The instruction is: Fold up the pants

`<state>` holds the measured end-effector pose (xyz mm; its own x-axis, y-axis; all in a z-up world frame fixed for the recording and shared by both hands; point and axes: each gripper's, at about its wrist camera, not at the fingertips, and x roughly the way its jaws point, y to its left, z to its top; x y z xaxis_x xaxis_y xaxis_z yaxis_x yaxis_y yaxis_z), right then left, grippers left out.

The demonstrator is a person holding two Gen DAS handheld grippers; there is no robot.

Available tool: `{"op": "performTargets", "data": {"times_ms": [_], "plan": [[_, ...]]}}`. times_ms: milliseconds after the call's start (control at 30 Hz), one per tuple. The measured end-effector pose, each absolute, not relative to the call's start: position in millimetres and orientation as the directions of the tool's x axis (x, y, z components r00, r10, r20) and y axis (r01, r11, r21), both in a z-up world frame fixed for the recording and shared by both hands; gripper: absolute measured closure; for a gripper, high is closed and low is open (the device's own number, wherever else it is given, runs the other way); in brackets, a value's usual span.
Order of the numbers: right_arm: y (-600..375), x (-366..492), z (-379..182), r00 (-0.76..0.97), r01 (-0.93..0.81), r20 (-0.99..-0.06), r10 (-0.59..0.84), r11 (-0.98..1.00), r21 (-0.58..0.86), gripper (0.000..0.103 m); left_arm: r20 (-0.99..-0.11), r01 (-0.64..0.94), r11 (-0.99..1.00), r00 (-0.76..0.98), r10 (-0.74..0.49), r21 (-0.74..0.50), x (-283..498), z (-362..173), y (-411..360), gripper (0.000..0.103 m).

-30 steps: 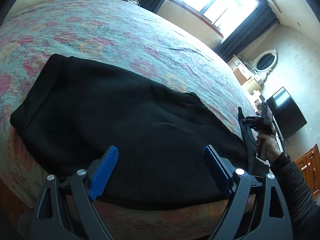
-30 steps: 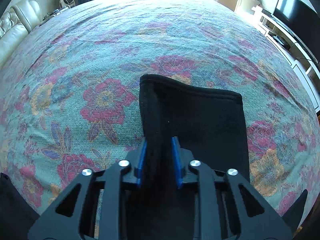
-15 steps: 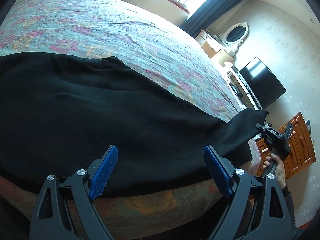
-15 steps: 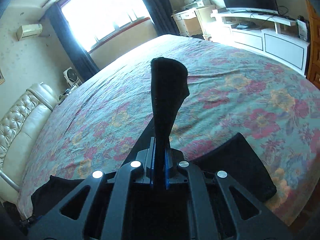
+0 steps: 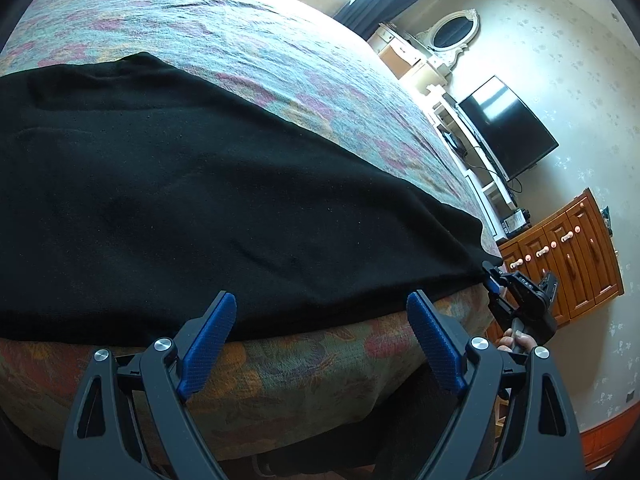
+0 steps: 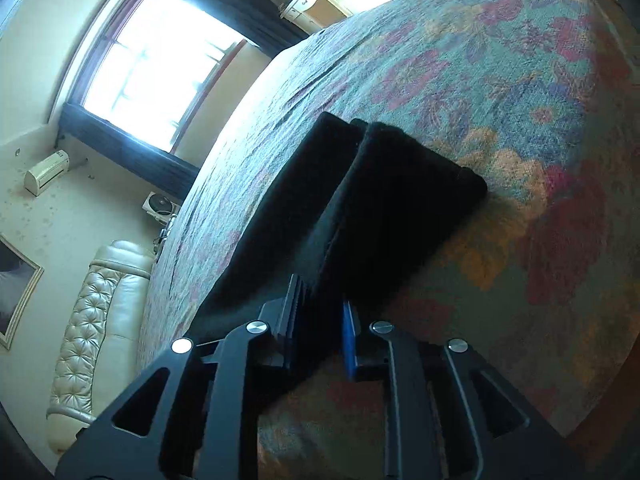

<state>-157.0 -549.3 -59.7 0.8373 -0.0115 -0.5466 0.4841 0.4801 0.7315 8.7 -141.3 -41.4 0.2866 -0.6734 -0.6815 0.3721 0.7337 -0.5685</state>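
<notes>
My right gripper [image 6: 320,320] jaws just opening, pants [image 5: 200,184] hem slack between them; left gripper [image 5: 320,344] jaws wide, empty, short of pants; risk: cloth slides off bed [image 5: 304,364] edge

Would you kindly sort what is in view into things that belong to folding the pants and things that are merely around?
Part of the job:
- black pants, spread on the bed
- left gripper, open and empty
- right gripper, jaws just been opening, cloth between them

Just around:
- television
- oval mirror
- wooden cabinet
- sofa
- window
</notes>
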Motion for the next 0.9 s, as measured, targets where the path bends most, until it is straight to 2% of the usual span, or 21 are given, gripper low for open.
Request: {"op": "performTargets", "data": {"times_ms": [33, 67, 200, 233, 267, 300, 333, 367, 567, 633, 733, 833, 900], "plan": [[-553.8, -162.6, -57.2, 0.846, 0.487, -0.531, -0.042, 0.467, 0.738, 0.043, -0.683, 0.373, 0.734, 0.285, -0.672, -0.567, 9.5, -42.0, -143.7, 0.017], [-558.5, -165.5, -54.3, 0.847, 0.497, -0.527, -0.073, 0.459, 0.736, 0.028, -0.686, 0.377, 0.735, 0.282, -0.671, -0.564, 10.3, -42.7, -147.8, 0.017], [-582.1, -161.9, -60.6, 0.815, 0.554, -0.572, -0.091, 0.414, 0.723, 0.025, -0.669, 0.384, 0.721, 0.286, -0.687, -0.576, 7.7, -44.7, -153.1, 0.017], [-585.9, -159.9, -64.1, 0.822, 0.544, -0.565, -0.074, 0.395, 0.740, 0.029, -0.659, 0.384, 0.712, 0.284, -0.697, -0.588, 6.4, -43.4, -155.0, 0.017], [-587.6, -158.0, -63.4, 0.820, 0.544, -0.568, -0.070, 0.406, 0.735, 0.054, -0.645, 0.385, 0.698, 0.280, -0.712, -0.604, 4.5, -41.8, -157.1, 0.017], [-588.2, -154.9, -59.9, 0.816, 0.541, -0.574, -0.069, 0.440, 0.717, 0.071, -0.627, 0.385, 0.682, 0.276, -0.728, -0.622, 2.0, -40.2, -158.2, 0.017], [-589.3, -153.1, -56.7, 0.822, 0.524, -0.566, -0.061, 0.470, 0.710, 0.086, -0.607, 0.388, 0.665, 0.277, -0.745, -0.638, -0.1, -36.5, -161.5, 0.017], [-590.1, -152.5, -54.0, 0.825, 0.518, -0.562, -0.061, 0.478, 0.709, 0.092, -0.586, 0.395, 0.649, 0.283, -0.759, -0.650, -2.5, -33.2, -164.6, 0.017], [-606.6, -167.4, -67.3, 0.802, 0.563, -0.589, -0.096, 0.452, 0.692, 0.093, -0.541, 0.460, 0.590, 0.249, -0.803, -0.663, 0.4, -28.8, -199.0, 0.017], [-610.7, -169.1, -76.3, 0.806, 0.560, -0.585, -0.087, 0.432, 0.707, 0.094, -0.566, 0.417, 0.600, 0.217, -0.795, -0.682, 5.3, -38.3, -198.0, 0.017], [-609.8, -170.0, -78.0, 0.813, 0.553, -0.575, -0.089, 0.422, 0.718, 0.092, -0.513, 0.335, 0.538, 0.167, -0.842, -0.773, 1.0, -51.3, -195.0, 0.017], [-601.9, -178.1, -73.1, 0.837, 0.534, -0.540, -0.091, 0.356, 0.767, 0.082, -0.441, 0.244, 0.458, 0.124, -0.889, -0.855, -4.5, -64.1, -193.3, 0.017], [-586.9, -178.7, -69.1, 0.860, 0.492, -0.508, -0.042, 0.330, 0.806, 0.082, -0.408, 0.183, 0.423, 0.114, -0.906, -0.887, -5.7, -70.9, -196.3, 0.017]]}}
